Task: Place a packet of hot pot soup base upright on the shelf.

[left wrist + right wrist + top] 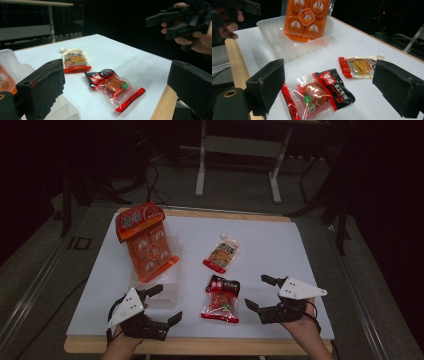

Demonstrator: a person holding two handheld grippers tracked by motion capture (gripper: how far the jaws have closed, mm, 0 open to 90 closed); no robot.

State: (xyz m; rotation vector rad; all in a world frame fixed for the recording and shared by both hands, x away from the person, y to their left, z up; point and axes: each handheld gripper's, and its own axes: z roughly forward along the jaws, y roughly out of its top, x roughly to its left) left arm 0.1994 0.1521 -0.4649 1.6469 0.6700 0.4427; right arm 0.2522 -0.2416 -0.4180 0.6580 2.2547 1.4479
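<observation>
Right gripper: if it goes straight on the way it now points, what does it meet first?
Probably the red-and-black snack packet, lying between the open right gripper jaws; behind it stands the clear plastic bin. Depth is uncertain.

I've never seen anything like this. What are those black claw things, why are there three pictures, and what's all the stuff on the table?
The black claws are hand-held tools, not a robot: a person holds a two-jaw left gripper and right gripper, one in each hand. One picture looks down from above the table; the other two come from small cameras riding on each gripper, looking out between its own jaws.

On the white table stands a clear plastic bin with an orange multi-cup snack pack leaning in it. Beside it lie a pale spouted pouch and a red-and-black snack packet, which sits between the two grippers.

Nothing is held: both grippers are open, hovering near the table's front edge.
</observation>
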